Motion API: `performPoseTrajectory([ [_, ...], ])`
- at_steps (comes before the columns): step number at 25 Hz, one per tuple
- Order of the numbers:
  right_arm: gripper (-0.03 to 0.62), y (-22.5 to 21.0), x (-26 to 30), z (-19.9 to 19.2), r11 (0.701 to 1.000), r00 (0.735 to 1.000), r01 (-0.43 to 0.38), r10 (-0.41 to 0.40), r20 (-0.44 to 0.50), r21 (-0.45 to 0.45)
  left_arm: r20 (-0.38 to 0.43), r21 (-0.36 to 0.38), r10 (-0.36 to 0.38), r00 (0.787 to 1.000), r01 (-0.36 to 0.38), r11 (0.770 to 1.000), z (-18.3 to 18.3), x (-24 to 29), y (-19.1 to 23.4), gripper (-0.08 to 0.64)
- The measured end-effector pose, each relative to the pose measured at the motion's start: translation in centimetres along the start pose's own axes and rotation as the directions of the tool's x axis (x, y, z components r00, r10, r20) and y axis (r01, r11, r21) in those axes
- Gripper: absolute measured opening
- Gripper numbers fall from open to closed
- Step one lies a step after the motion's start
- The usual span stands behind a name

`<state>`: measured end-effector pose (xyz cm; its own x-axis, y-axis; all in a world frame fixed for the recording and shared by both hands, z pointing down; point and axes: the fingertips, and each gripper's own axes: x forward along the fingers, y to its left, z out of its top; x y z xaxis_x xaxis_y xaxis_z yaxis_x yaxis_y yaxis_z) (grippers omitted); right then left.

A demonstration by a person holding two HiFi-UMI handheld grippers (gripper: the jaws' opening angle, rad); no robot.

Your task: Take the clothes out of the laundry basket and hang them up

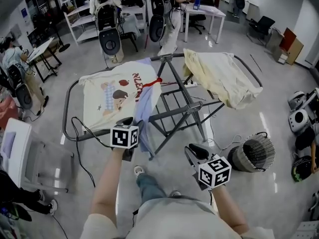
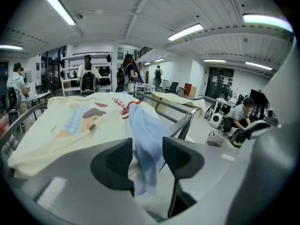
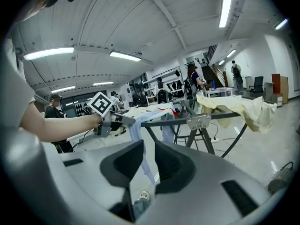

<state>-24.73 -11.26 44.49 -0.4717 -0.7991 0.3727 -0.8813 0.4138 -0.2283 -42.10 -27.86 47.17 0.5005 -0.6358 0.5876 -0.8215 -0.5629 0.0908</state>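
A grey folding drying rack (image 1: 185, 109) stands in front of me. A cream printed T-shirt (image 1: 112, 96) lies spread over its left wing, and a pale yellow garment (image 1: 224, 76) is draped over the right wing. A light blue garment (image 1: 144, 108) hangs over the rack's near bar, beside the T-shirt. My left gripper (image 1: 133, 122) is shut on the blue garment's edge (image 2: 145, 135), and the cloth runs between its jaws. My right gripper (image 1: 192, 151) hovers lower right, away from the rack, with a narrow gap and nothing between its fingers (image 3: 126, 161). The wire laundry basket (image 1: 254, 153) lies on the floor to the right.
A black cable (image 1: 79, 133) loops on the floor by the rack's left edge. A white table (image 1: 15, 148) stands at the left. Chairs, desks, shelves and several people fill the far side of the room. Gear lies on the floor at the far right (image 1: 299, 118).
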Motion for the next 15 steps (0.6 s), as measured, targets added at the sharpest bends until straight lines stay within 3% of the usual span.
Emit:
performPoseTrajectory([
  [3, 0.083, -0.3, -1.7, -0.9, 1.000, 1.000, 0.001, -0.001, 0.003, 0.011, 0.011, -0.022, 0.057, 0.998, -0.056, 0.998, -0.3, 0.5, -0.2, 0.194],
  [7, 0.080, -1.0, -3.2, -1.2, 1.000, 1.000, 0.017, -0.018, 0.018, 0.022, 0.049, -0.051, 0.090, 0.995, -0.088, 0.995, 0.0, -0.2, -0.9, 0.072],
  [11, 0.078, -1.4, -4.1, -1.0, 0.999, 0.999, 0.034, -0.035, 0.029, 0.030, 0.098, -0.102, 0.055, 0.994, -0.045, 0.994, 0.4, -1.1, -3.3, 0.029],
  [15, 0.077, -1.5, -4.6, -1.3, 0.998, 0.999, 0.044, -0.045, 0.029, 0.043, 0.136, -0.009, -0.029, 0.990, 0.031, 0.999, 1.8, -0.9, -8.3, 0.028],
])
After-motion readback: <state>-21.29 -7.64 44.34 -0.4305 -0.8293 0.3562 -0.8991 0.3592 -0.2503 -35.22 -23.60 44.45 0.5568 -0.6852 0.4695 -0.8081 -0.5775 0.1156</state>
